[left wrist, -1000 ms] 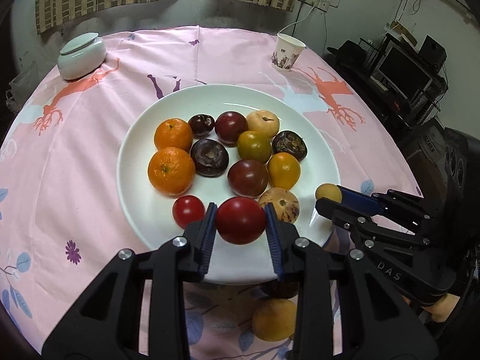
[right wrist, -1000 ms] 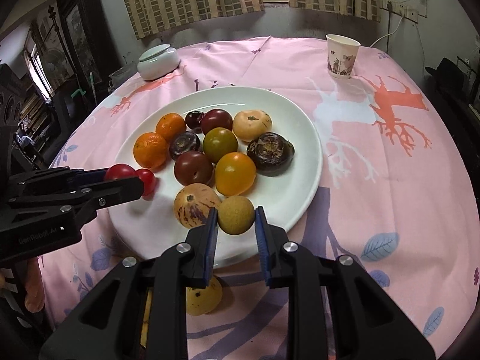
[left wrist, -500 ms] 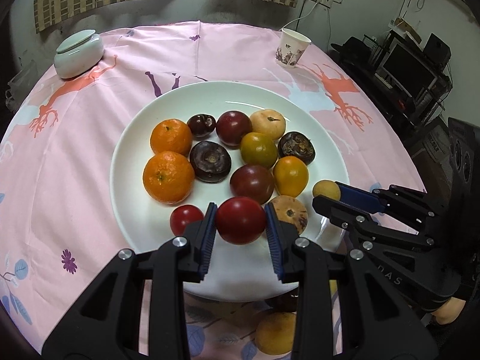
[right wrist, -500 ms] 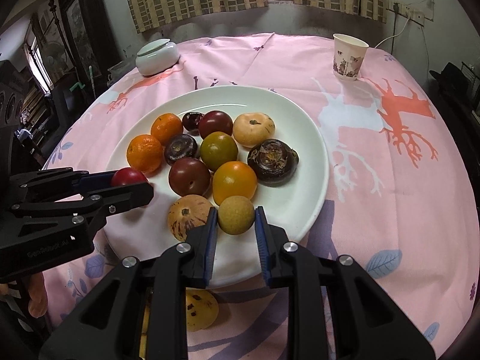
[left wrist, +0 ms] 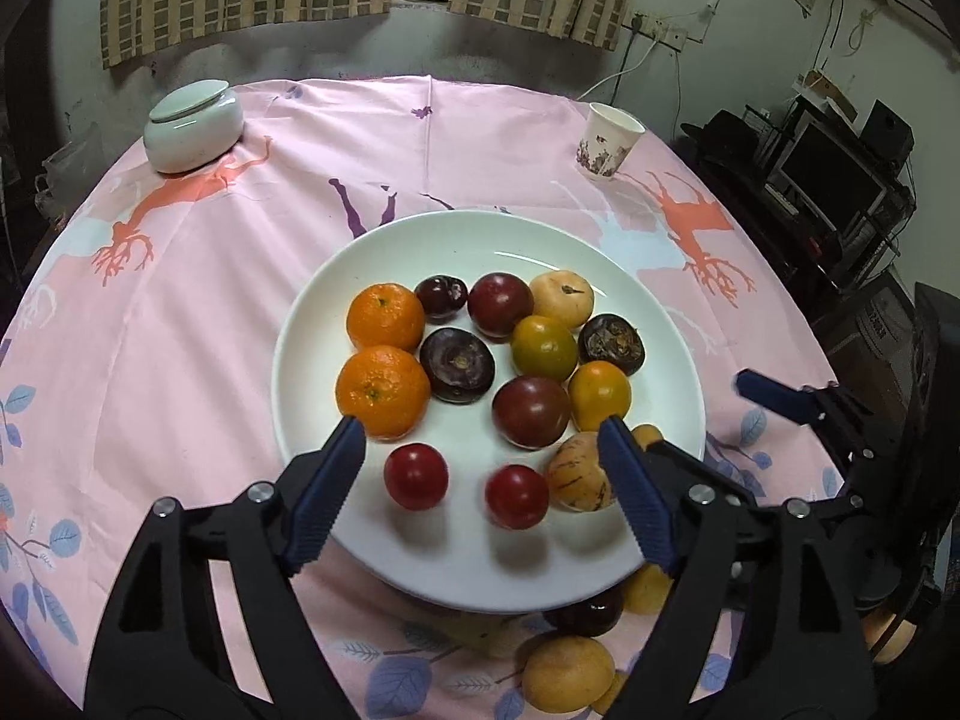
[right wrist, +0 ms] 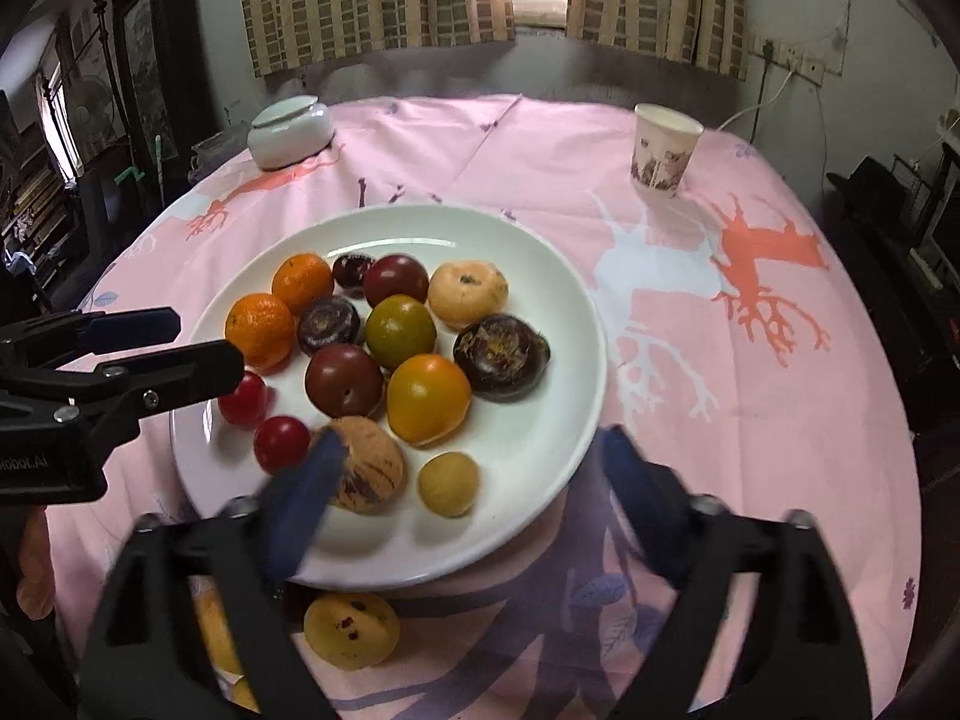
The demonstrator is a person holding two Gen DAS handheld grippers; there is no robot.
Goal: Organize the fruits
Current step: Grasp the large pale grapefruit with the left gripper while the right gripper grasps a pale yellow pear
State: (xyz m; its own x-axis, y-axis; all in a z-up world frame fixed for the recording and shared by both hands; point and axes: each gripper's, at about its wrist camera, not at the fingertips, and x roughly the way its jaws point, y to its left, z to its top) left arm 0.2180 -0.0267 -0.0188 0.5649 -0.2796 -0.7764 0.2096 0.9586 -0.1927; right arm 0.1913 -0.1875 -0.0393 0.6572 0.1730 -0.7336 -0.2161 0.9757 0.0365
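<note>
The left gripper (left wrist: pixel 480 480) is opening over the near rim of the white plate (left wrist: pixel 420 240), its blue pads spread wide and touching nothing; a red tomato (left wrist: pixel 516 496) is lying on the plate between them, blurred, with a second red tomato (left wrist: pixel 416 476) just beside it. The right gripper (right wrist: pixel 468 480) is opening too, its fingers (right wrist: pixel 630 480) blurred, and a small tan fruit (right wrist: pixel 449 483) is sitting free on the plate between the jaws, beside a striped fruit (right wrist: pixel 366 462). Further in, the plate is holding two oranges (left wrist: pixel 384 315), dark purple fruits, a yellow-green one and an orange-yellow one, all clustered and touching. Some yellow fruits (right wrist: pixel 351 630) are lying on the pink tablecloth (right wrist: pixel 720 420) just off the plate's near edge. A paper cup (right wrist: pixel 663 150) and a lidded pot (right wrist: pixel 291 132) are standing well apart at the far side.
</note>
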